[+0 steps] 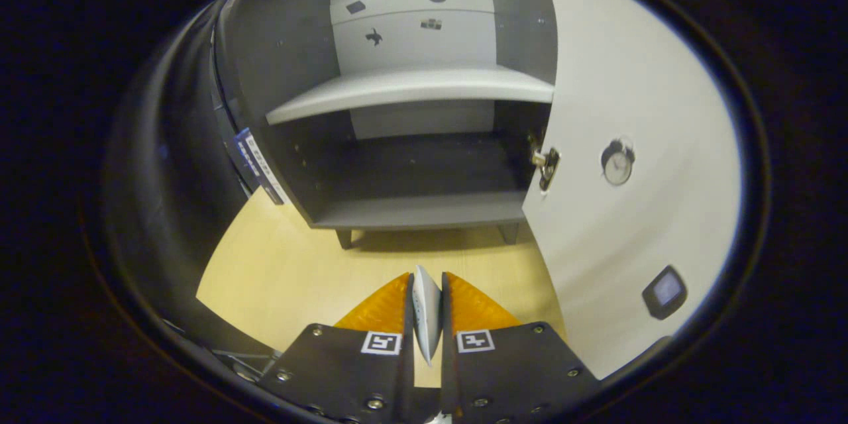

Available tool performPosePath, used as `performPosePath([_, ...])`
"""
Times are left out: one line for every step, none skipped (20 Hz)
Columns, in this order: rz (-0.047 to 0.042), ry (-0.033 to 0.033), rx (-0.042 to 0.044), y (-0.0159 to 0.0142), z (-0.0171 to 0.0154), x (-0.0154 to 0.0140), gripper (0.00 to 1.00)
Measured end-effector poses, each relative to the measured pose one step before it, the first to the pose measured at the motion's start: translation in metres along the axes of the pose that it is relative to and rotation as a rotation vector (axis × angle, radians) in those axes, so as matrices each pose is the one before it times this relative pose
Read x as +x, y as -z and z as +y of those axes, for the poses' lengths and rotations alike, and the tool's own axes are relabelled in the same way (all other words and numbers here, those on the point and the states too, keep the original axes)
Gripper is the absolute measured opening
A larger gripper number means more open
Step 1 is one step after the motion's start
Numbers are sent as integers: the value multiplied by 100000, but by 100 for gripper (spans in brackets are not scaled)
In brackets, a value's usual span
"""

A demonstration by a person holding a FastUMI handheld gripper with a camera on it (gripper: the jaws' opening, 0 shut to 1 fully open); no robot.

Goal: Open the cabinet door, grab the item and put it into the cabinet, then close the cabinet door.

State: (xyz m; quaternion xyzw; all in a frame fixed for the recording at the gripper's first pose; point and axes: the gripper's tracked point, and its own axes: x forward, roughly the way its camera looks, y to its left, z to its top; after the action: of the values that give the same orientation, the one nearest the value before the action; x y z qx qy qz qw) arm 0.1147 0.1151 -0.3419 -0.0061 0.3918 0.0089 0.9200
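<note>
The gripper (427,291) is clamped on the item (426,315), a thin, pale, flat thing held edge-on between the two orange fingers (381,308), both of which press against its sides; its pointed top edge rises just past the fingertips. What the item is exactly cannot be told from this angle.

Beyond the fingers lies a stretch of bare yellow desk (285,271), and past that stands the cabinet (285,66), grey inside, raised on short feet. Its door (636,112) is swung wide open on the right, its white inner face turned toward the gripper, hung on a metal hinge (544,162) at the cabinet's right wall. A round clock sticker (617,162) and a small dark square sticker (664,291) sit on the door.

Inside, a pale shelf (411,89) splits the cabinet into an upper and a lower compartment. The lower compartment (424,172) lies straight ahead of the item, dark and roomy, with its floor edge facing the gripper. The door's lower edge comes close to the right finger, while the desk to the left is open up to the black booth wall
</note>
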Motion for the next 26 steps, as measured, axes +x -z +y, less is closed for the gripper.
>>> performPosePath([-2460,-439,632,-1607,179,-684,17])
performPosePath([-2663,-332,585,-1600,219,-479,16])
performPosePath([-2571,-703,371,-1697,279,-457,16])
performPosePath([-2422,-916,603,-1638,155,-410,17])
performPosePath([-2138,-1051,953,-1449,320,-262,16])
performPosePath([-2480,-1010,1417,-1455,581,-276,16])
performPosePath([-2223,-884,1611,-1388,326,-146,16])
performPosePath([-2654,-537,2046,-1307,282,117,16])
performPosePath([-2373,-306,1632,-1319,266,268,16])
performPosePath([-2514,237,1122,-1079,203,480,16])
performPosePath([-2184,519,540,-1172,124,306,16])
performPosePath([-2496,421,142,-1197,95,160,16])
performPosePath([-2375,337,5,-1191,116,320,16])
performPosePath([-1797,281,358,-941,233,263,16])
performPosePath([-1217,65,546,-884,167,362,16])
performPosePath([-860,22,526,-585,129,448,16])
performPosePath([-513,-121,278,-474,133,361,16])
performPosePath([180,-107,-73,-339,127,346,16])
performPosePath([-41,83,-594,-316,192,314,16])
performPosePath([307,223,-740,-108,-2,339,16])
performPosePath([633,-159,-587,-149,200,404,16])
performPosePath([607,-641,-352,-1,163,368,16])
performPosePath([711,-283,-558,-142,173,500,16])
performPosePath([636,-82,-653,-223,184,427,16])
performPosePath([1005,-263,-947,-172,110,419,16])
performPosePath([797,-96,-795,-145,103,310,16])
